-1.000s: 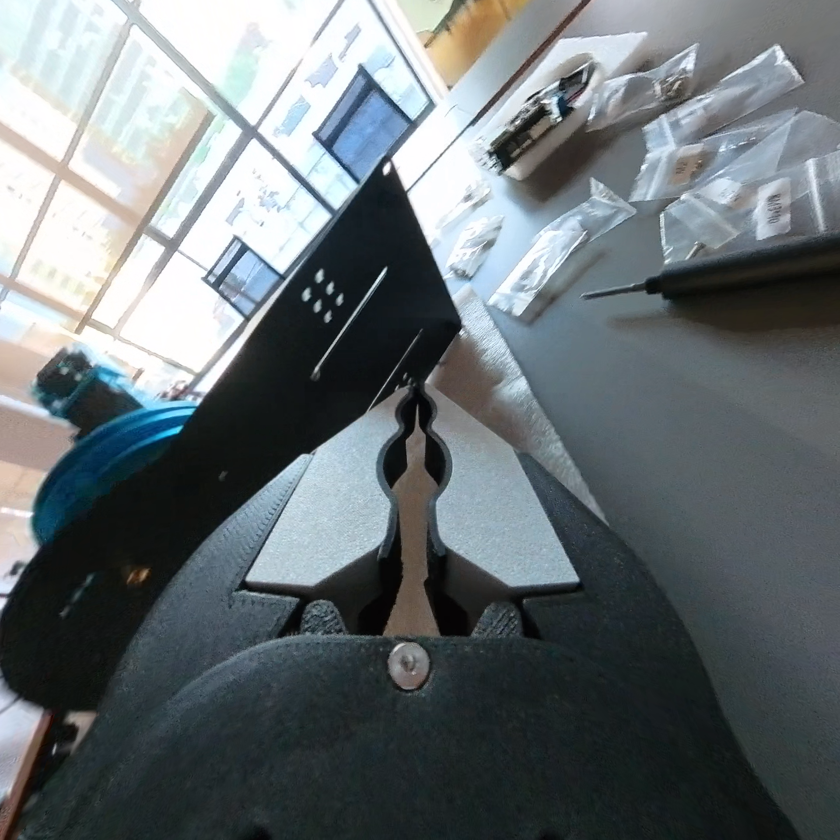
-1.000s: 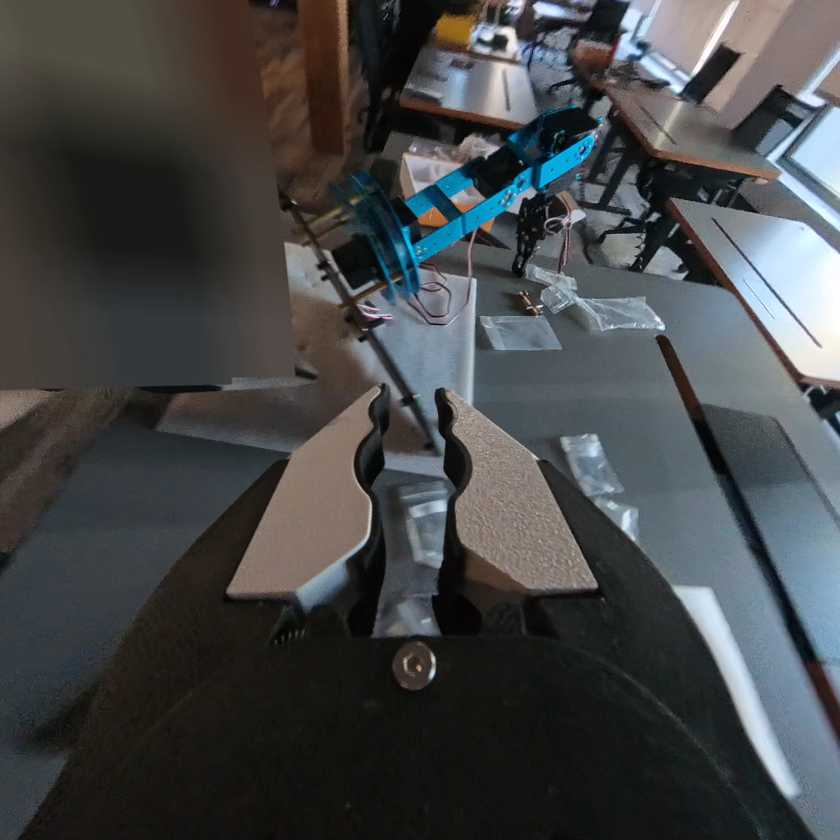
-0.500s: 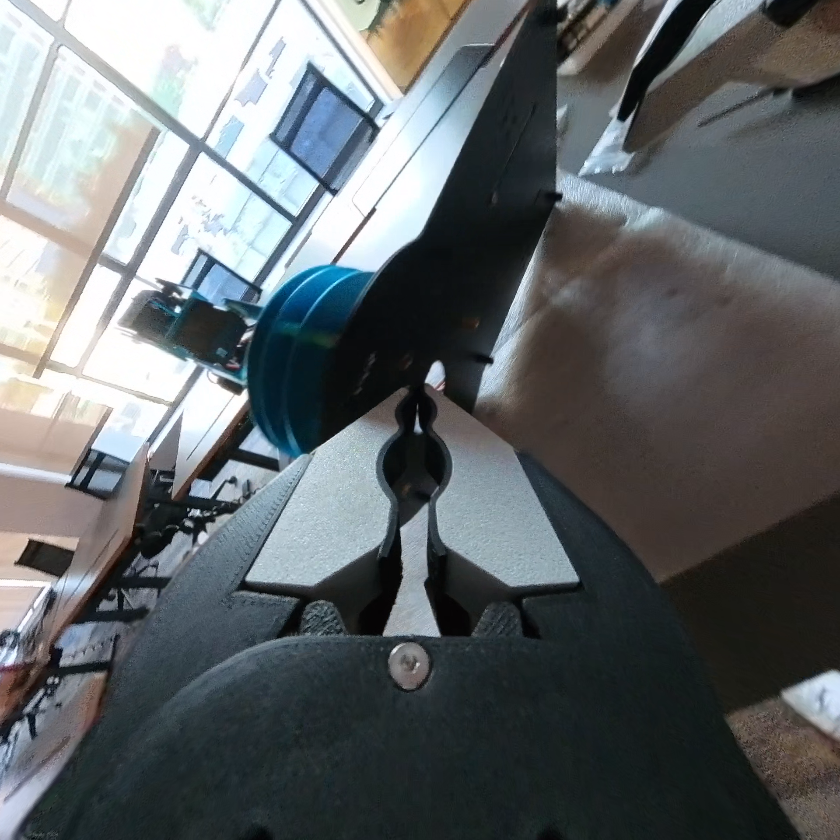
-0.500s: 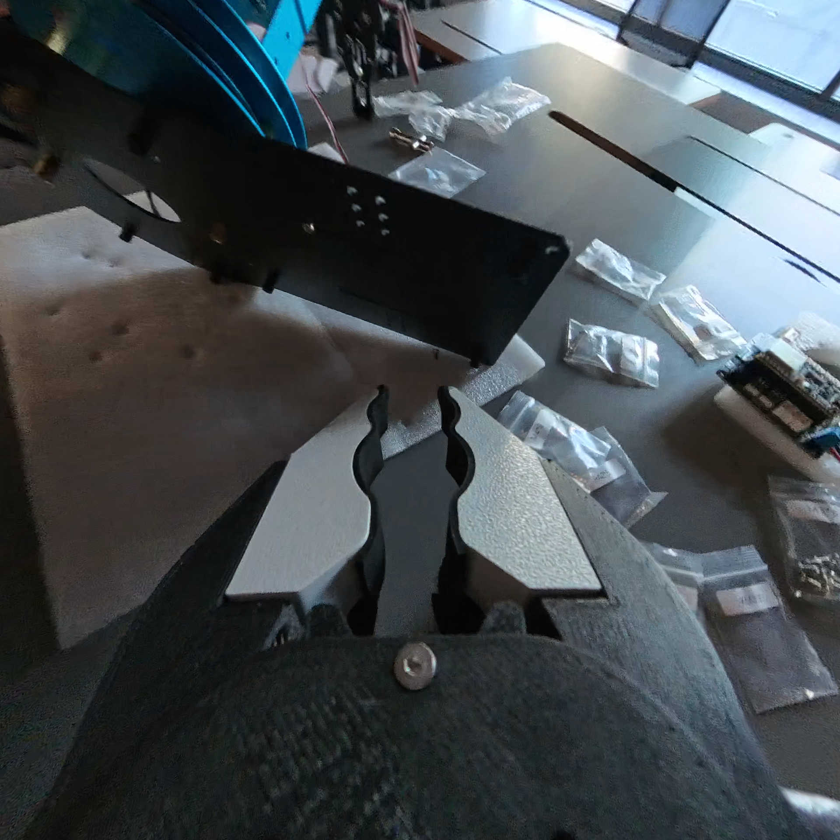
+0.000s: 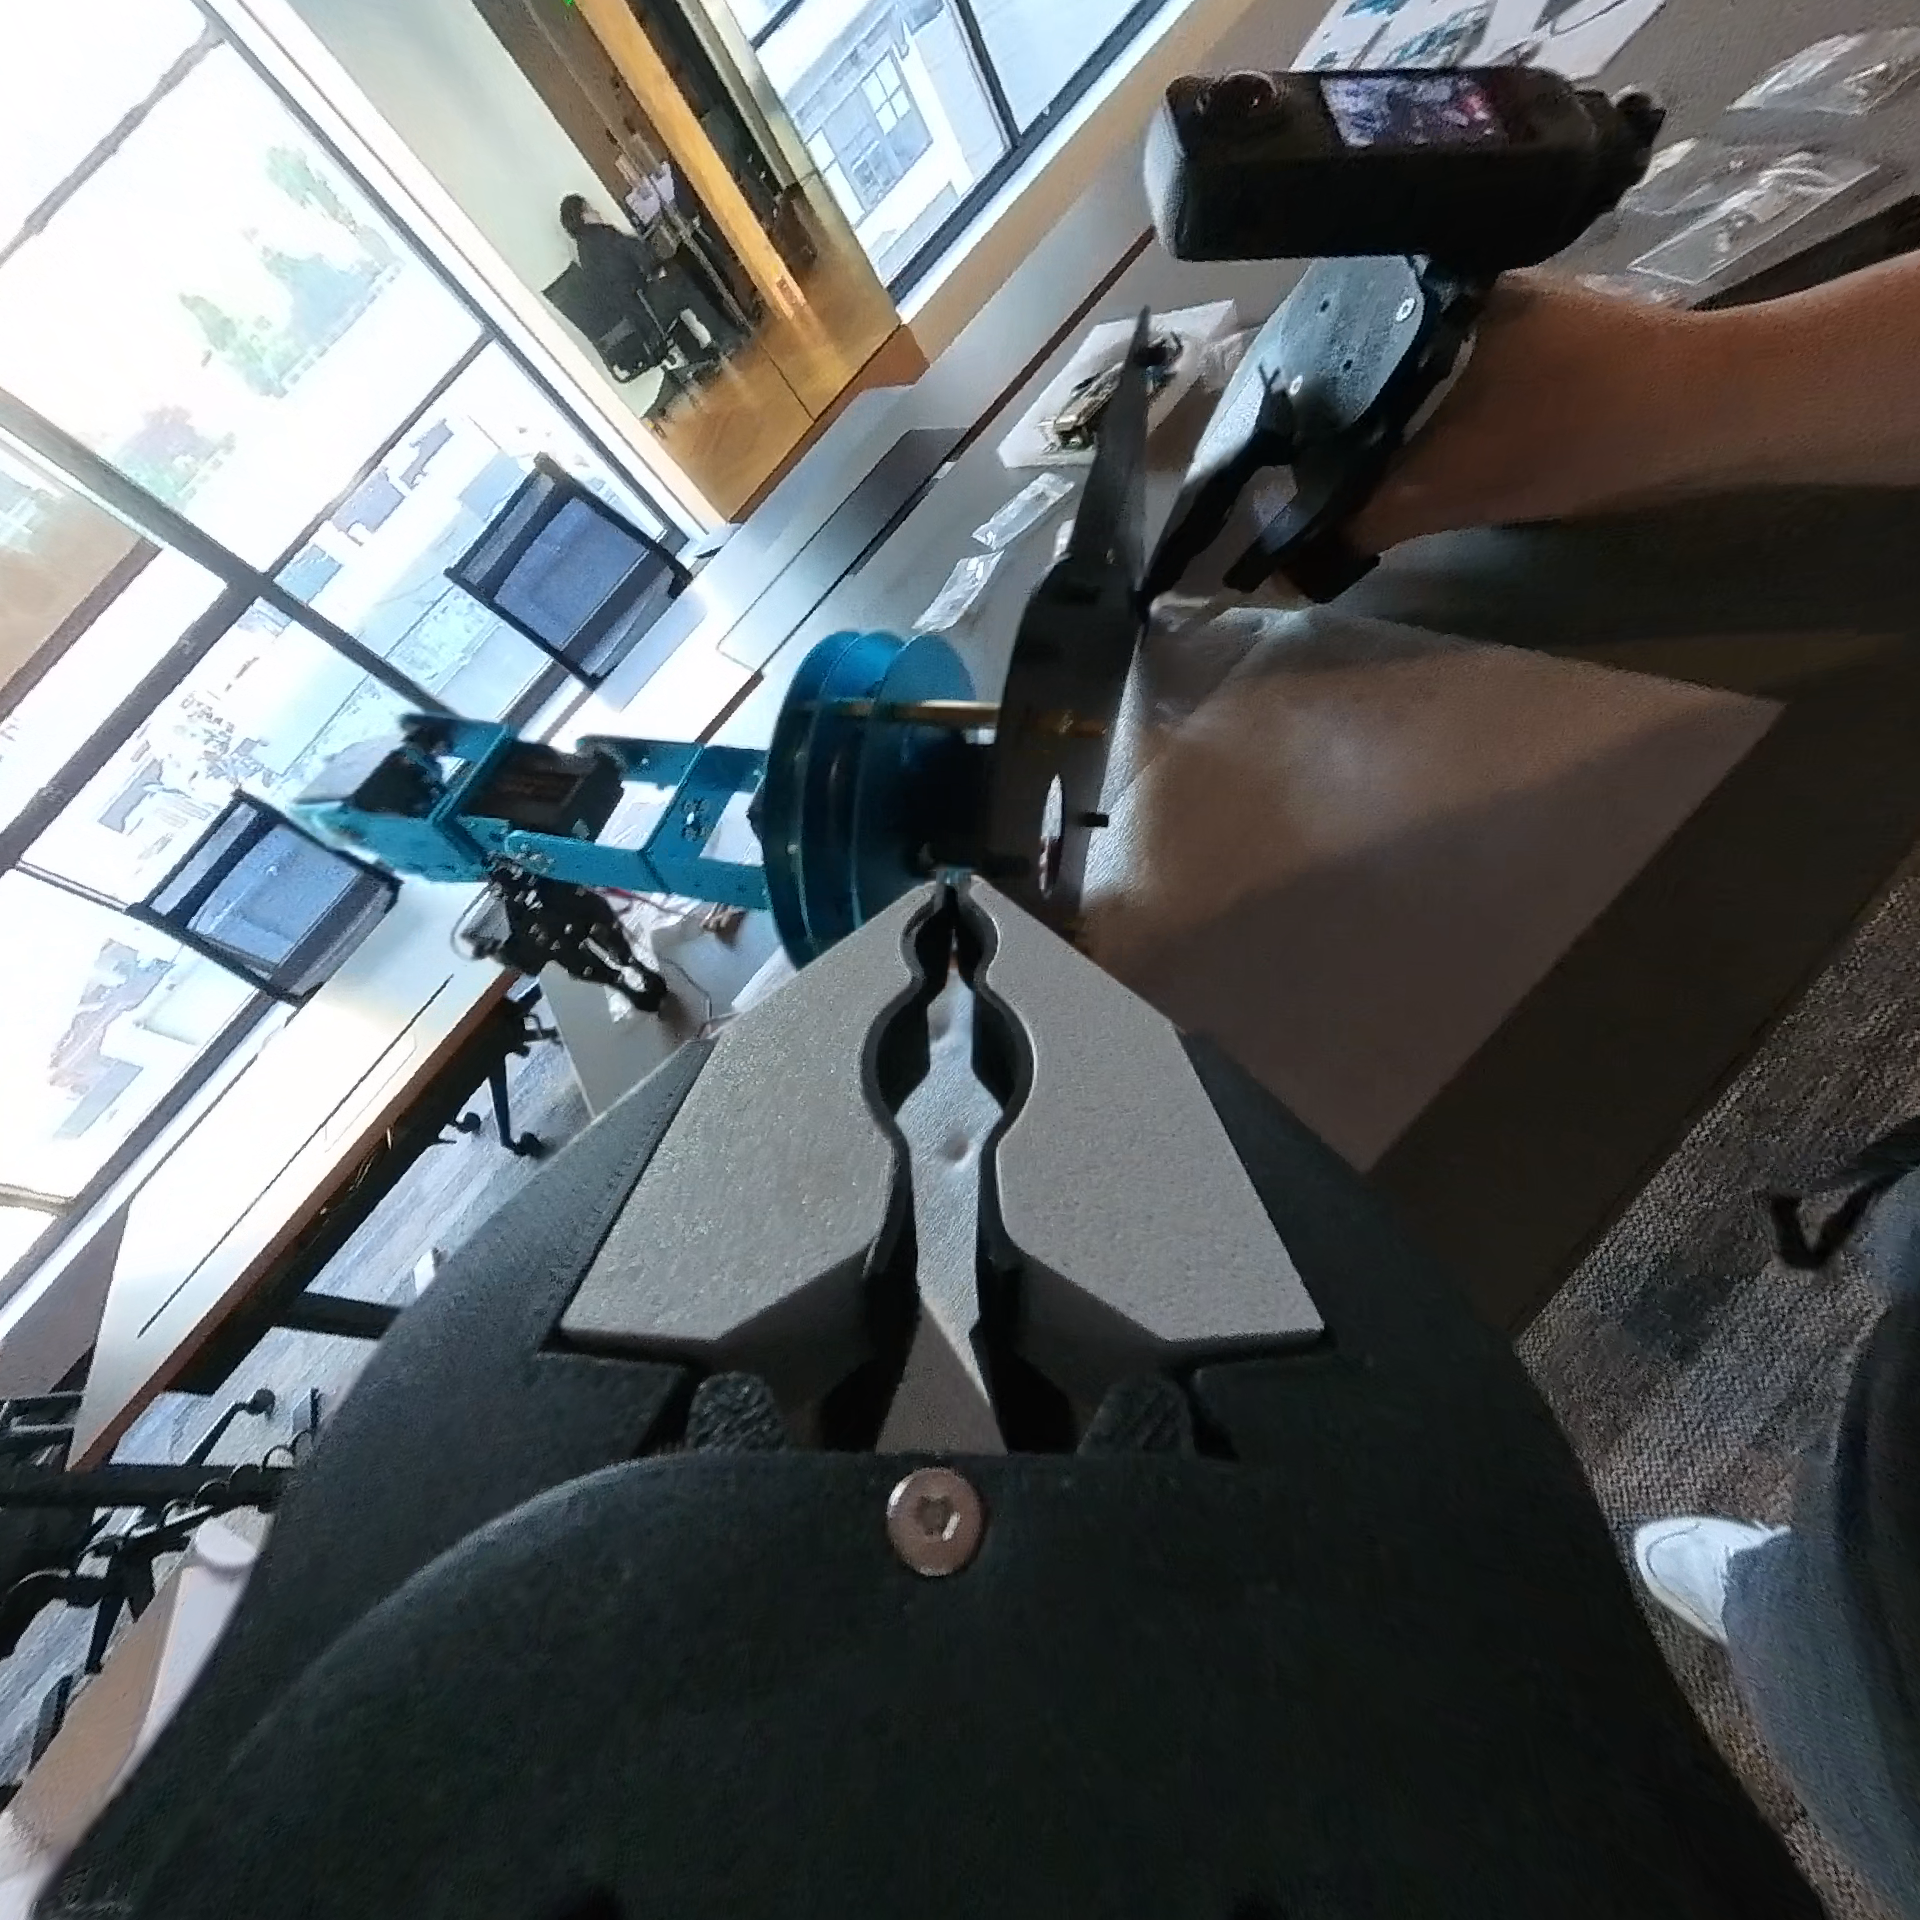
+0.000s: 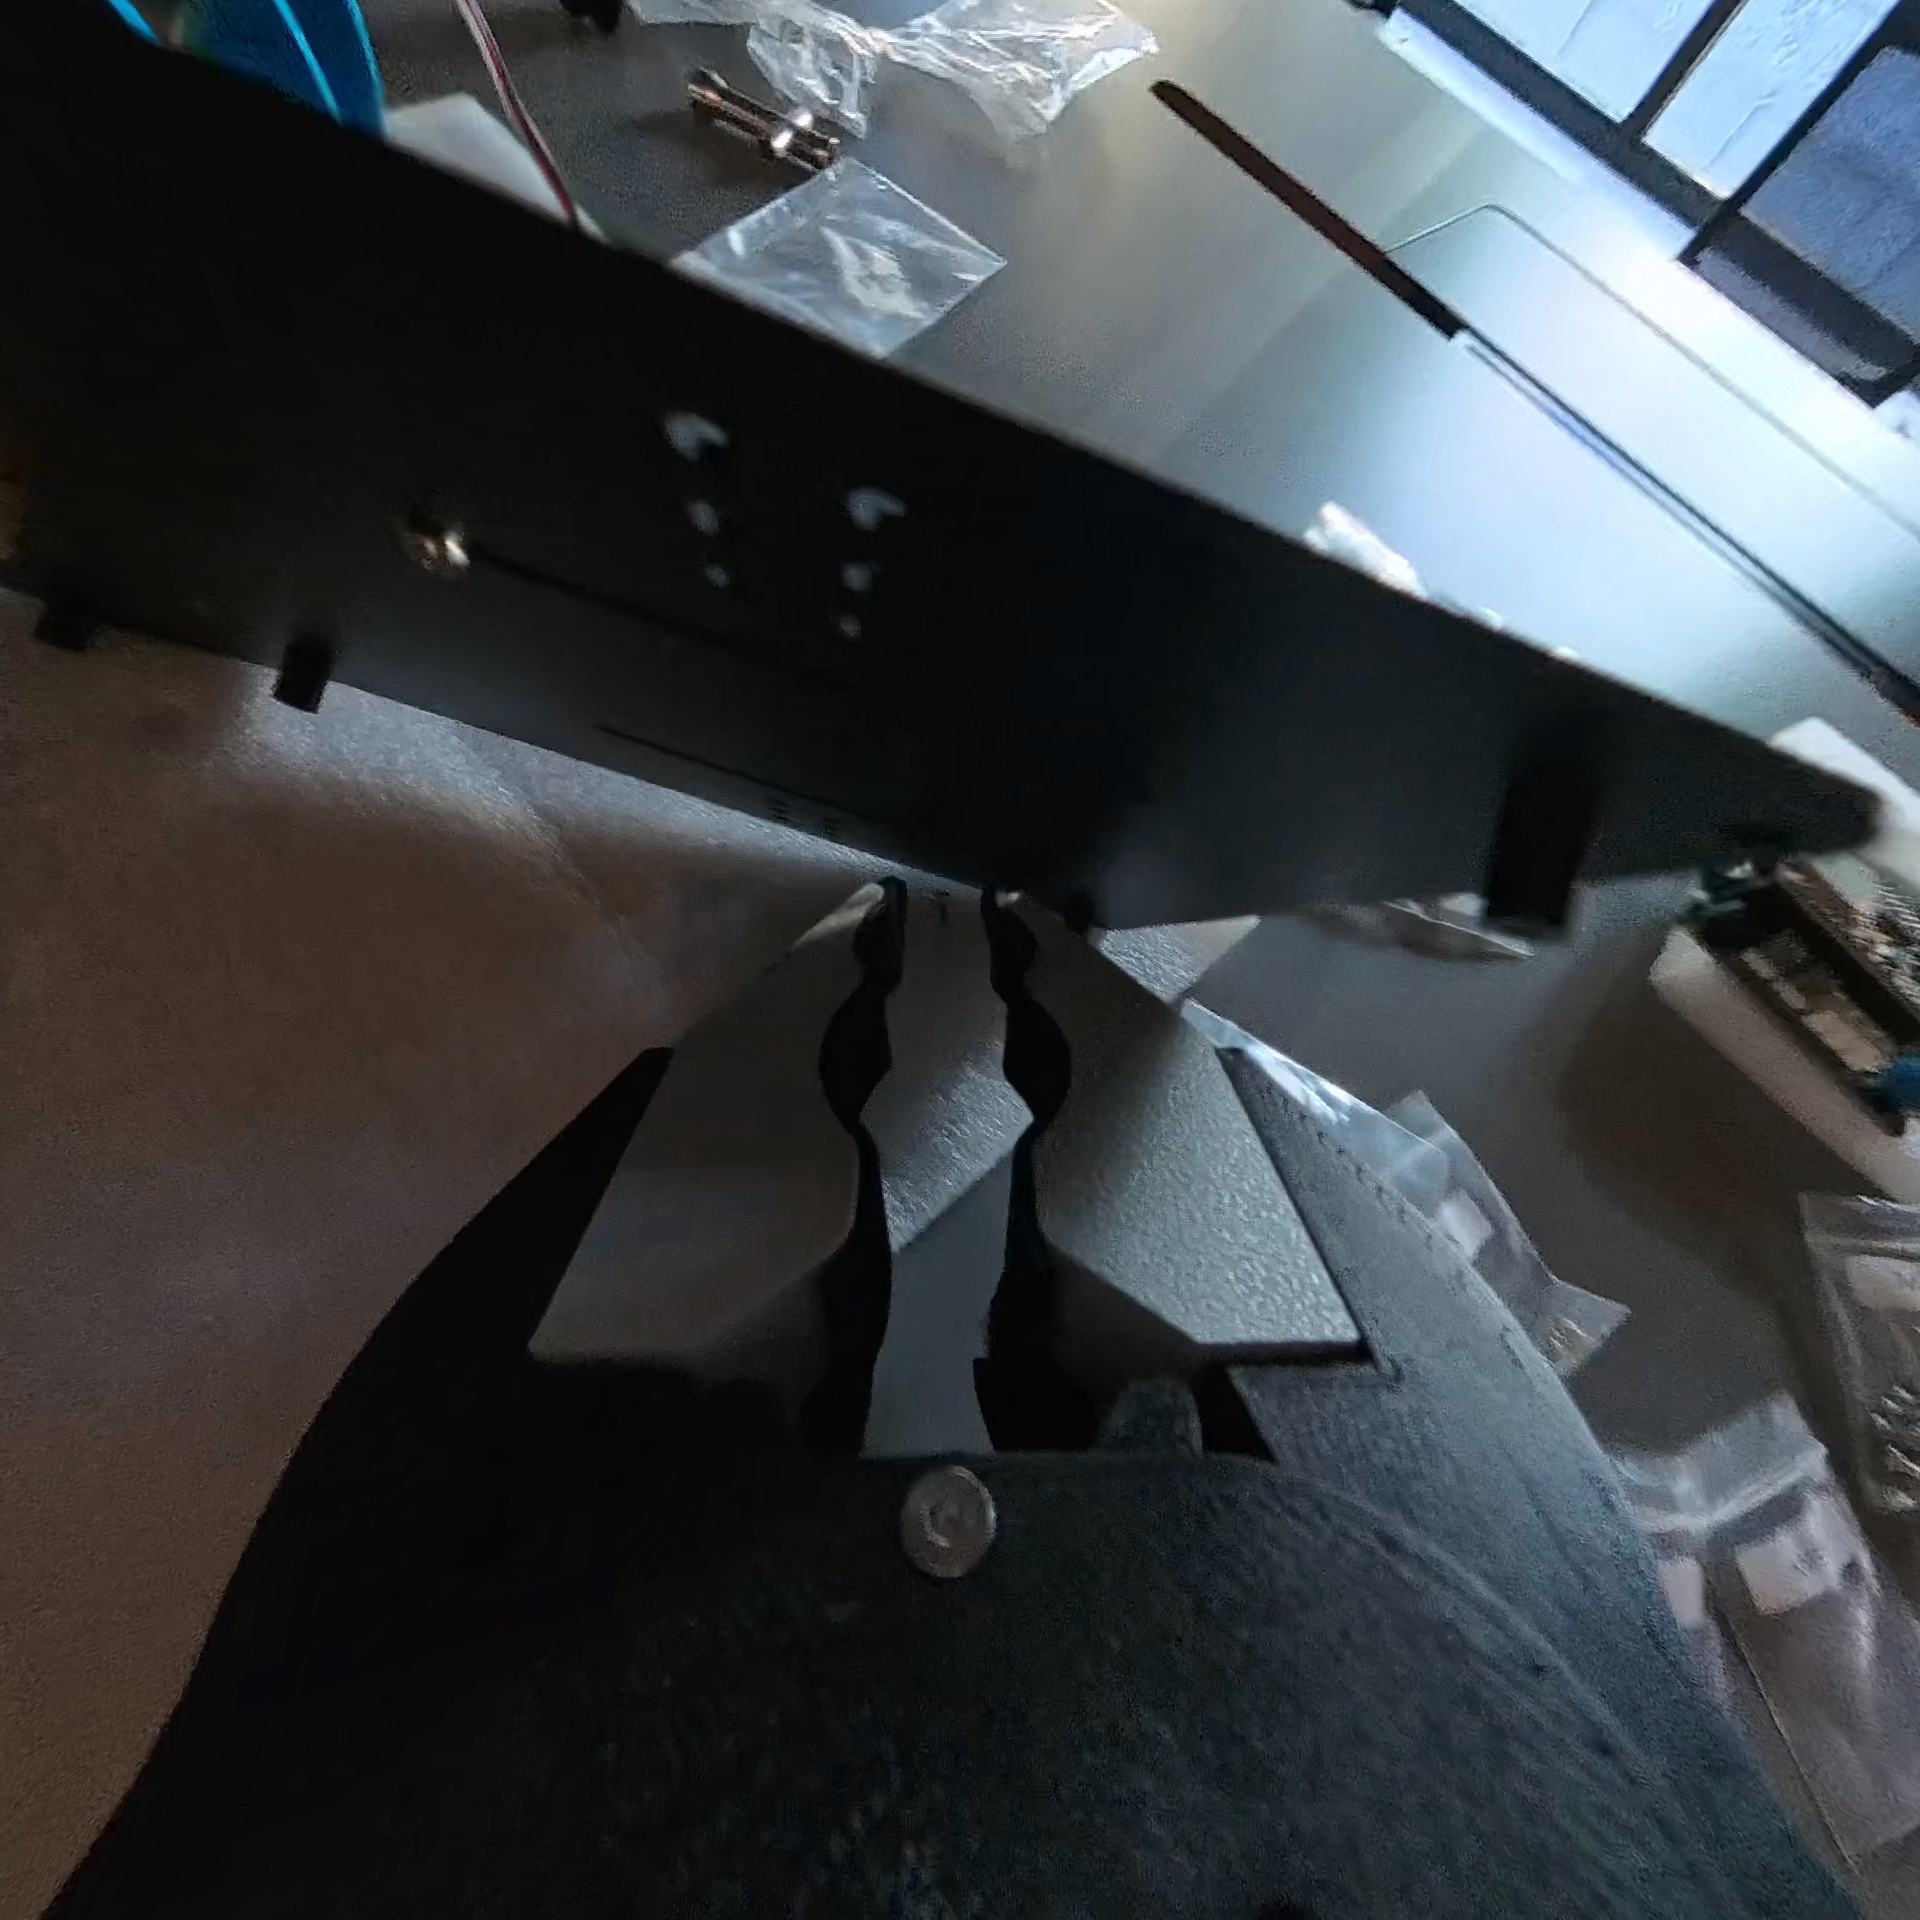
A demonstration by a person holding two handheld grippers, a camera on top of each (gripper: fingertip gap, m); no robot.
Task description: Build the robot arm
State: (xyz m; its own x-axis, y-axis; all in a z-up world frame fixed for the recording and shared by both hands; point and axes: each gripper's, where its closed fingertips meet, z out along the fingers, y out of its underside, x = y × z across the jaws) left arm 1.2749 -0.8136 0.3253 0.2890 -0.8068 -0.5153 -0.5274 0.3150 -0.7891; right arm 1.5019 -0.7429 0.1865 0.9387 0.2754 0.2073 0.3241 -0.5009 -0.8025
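A small blue robot arm [image 5: 540, 810] with blue round discs [image 5: 862, 769] is fixed to a black base plate [image 5: 1081, 644], which is held up on edge over a white foam sheet [image 5: 1403, 831]. My left gripper [image 5: 951, 899] is shut, pinching the lower rim of this base. My right gripper [image 6: 940, 899] is open with a narrow gap, its tips right at the lower edge of the black base plate [image 6: 935, 623]. The right gripper also shows in the left wrist view [image 5: 1226, 499], held by a person's forearm [image 5: 1662, 416].
On the grey table [image 6: 1351, 416] lie clear bags of small parts [image 6: 842, 260], metal standoffs [image 6: 758, 109] and a circuit board in a white tray [image 6: 1787, 997]. More bags [image 6: 1870, 1299] lie to the right. The foam sheet [image 6: 260, 935] is under the plate. A shoe [image 5: 1694, 1569] is on the carpet. One gripper's finger ends stand about 30 centimeters off the other's.
The left view has swung round, so the plate now shows edge-on with the whole blue arm beyond it. The right gripper has moved up close under the plate's edge.
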